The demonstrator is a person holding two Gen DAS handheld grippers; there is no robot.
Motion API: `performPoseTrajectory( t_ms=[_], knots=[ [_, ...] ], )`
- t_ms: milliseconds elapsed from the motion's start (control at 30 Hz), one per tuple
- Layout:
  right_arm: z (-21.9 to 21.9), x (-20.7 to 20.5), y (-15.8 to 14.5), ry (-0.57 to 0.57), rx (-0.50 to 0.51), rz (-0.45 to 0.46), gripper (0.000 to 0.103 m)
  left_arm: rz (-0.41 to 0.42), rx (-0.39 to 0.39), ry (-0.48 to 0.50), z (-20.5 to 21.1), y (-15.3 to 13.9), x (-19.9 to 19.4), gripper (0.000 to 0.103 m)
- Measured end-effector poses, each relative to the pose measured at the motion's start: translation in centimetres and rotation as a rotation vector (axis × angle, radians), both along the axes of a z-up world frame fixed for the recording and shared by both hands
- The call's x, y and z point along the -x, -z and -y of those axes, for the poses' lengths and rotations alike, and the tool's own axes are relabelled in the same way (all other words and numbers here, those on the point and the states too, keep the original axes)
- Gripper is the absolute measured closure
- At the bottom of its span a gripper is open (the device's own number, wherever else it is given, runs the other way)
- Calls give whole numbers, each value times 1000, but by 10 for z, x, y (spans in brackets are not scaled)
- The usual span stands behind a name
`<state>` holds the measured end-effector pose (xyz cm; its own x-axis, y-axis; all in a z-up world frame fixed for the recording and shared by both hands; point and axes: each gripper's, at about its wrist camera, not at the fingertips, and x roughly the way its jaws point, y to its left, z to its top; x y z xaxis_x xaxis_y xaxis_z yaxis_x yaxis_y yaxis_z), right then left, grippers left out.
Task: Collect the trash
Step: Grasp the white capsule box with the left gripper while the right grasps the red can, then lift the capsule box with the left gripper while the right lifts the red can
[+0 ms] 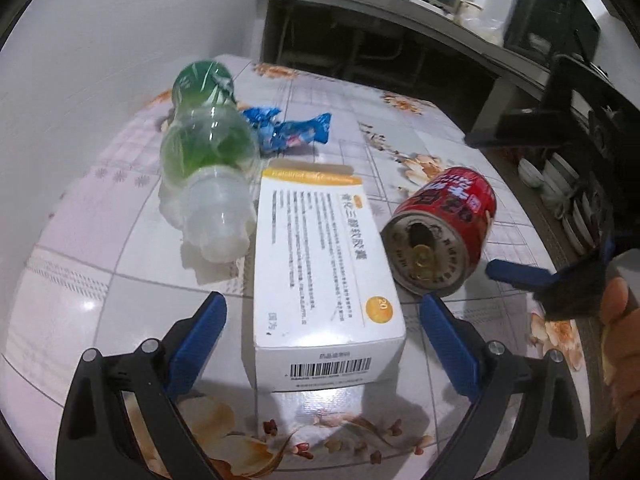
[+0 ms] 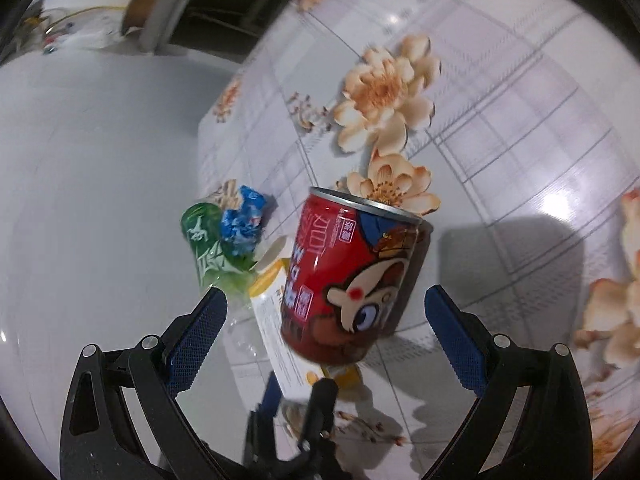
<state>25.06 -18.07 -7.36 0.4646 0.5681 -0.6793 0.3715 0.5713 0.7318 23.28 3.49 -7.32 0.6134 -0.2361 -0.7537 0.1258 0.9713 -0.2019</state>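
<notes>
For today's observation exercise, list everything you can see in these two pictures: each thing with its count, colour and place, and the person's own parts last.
plastic bottle: 1, clear with green label, lying on the table, left of the box
snack wrapper: 1, blue, crumpled, beyond the bottle
medicine box: 1, white with orange trim, lying flat, centre
drink can: 1, red, on its side, right of the box
table: 1, pale floral check cover, under everything
bowls: a stack, white, off the table, far right
left hand-held gripper: 1, black with blue pads, open around the box
right hand-held gripper: 1, same colours, open around the can
hand: 1, right edge
</notes>
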Motion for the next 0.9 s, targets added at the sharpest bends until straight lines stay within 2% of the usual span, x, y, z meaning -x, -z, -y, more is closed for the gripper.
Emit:
performPoseTrajectory(
  t_ms=[33,133,267,367,467,533,667,833,900],
  knots=[
    [-3,-2,2,0,3,-4,8,-2,1,-2,0,1,-1,9],
    [-7,-4,3,0,39,-5,9,-7,-15,-1,2,5,0,21],
    [-5,-7,13,10,35,-29,22,-3,-25,14,6,6,1,31],
    [1,0,19,-3,10,-20,33,-3,-24,19,7,7,3,32],
    [4,5,14,-49,15,16,39,-2,-16,34,8,6,8,33],
    [7,14,6,-84,92,47,39,-3,-13,59,7,6,14,33],
    [18,39,1,-173,174,71,39,-10,-24,146,10,6,37,33],
    [20,93,-16,-300,430,112,39,-30,-36,270,18,4,70,33],
    [18,112,-17,-317,501,133,37,-34,-42,308,21,4,84,33]
  ],
)
